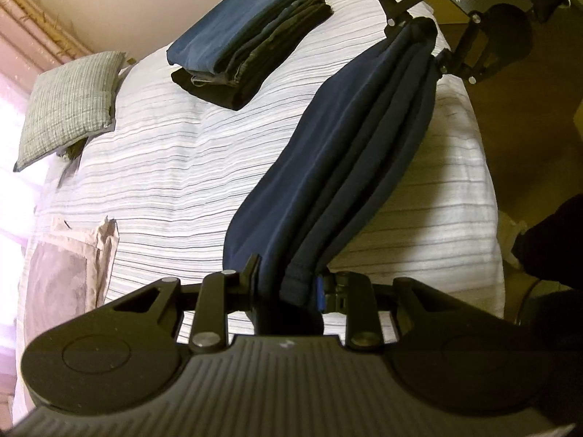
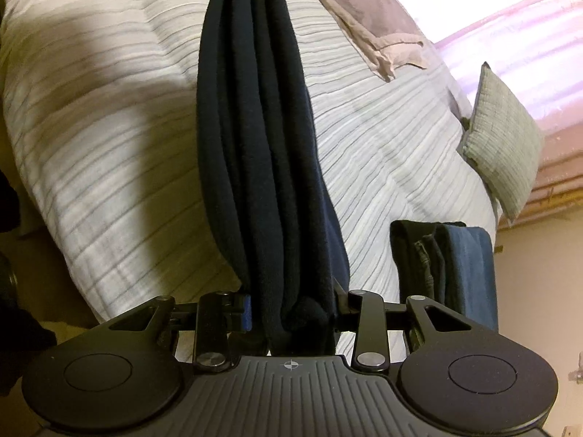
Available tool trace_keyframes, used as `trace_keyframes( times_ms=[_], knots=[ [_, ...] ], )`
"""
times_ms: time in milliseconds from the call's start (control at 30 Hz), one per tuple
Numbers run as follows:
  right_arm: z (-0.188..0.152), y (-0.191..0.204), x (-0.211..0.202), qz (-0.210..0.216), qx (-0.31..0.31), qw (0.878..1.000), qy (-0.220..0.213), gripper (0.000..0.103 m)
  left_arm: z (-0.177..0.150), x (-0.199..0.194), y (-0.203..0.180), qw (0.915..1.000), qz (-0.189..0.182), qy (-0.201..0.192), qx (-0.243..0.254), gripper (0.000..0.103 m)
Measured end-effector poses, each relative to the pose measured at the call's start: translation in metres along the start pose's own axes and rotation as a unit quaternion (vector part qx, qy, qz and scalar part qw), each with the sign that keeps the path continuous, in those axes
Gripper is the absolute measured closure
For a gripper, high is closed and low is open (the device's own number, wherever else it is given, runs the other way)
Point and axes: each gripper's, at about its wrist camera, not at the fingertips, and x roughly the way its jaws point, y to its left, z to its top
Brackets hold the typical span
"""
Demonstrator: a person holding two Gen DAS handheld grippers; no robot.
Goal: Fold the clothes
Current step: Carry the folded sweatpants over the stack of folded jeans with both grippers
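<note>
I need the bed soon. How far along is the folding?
Done: a stack of folded dark and blue clothes sits on the striped white bedspread. In hand: a navy garment, bunched lengthwise, hangs between the left gripper and right gripper, jaws clamped on each end. Left: laying it down folded, probably onto that stack.

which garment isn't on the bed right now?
The navy garment, strung between the left gripper and right gripper above the striped bedspread. The others lie folded in the stack on it.
</note>
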Motion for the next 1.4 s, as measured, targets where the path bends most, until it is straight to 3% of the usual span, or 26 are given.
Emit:
trace_keyframes(
  times_ms=[267,500,700,867,1000,1200,1333,1400],
  knots=[
    [0.031,-0.027,-0.03,-0.018,0.031,0.999,0.021,0.07,-0.003,-0.022,0.035,0.9978,0.001,-0.036,0.056,0.078],
    [0.036,-0.064,-0.067,-0.067,0.066,0.995,0.036,0.07,0.023,-0.041,0.069,0.9911,0.014,-0.082,0.104,0.078],
    [0.009,-0.122,-0.085,-0.125,0.086,0.987,0.046,0.071,0.083,-0.042,0.093,0.9808,0.035,-0.13,0.141,0.078],
    [-0.037,-0.192,-0.081,-0.178,0.091,0.979,0.046,0.071,0.161,-0.028,0.12,0.972,0.066,-0.166,0.153,0.078],
    [-0.087,-0.268,-0.053,-0.207,0.09,0.974,0.036,0.071,0.238,0.004,0.144,0.9677,0.092,-0.18,0.151,0.078],
    [-0.149,-0.369,0.014,-0.241,0.067,0.968,0.015,0.07,0.344,0.079,0.183,0.9641,0.143,-0.17,0.146,0.078],
    [-0.181,-0.397,0.075,-0.265,0.058,0.962,-0.003,0.07,0.378,0.139,0.192,0.9593,0.179,-0.158,0.151,0.078],
    [-0.193,-0.39,0.112,-0.249,0.059,0.967,-0.007,0.07,0.378,0.178,0.185,0.9634,0.174,-0.135,0.154,0.079]
  ],
)
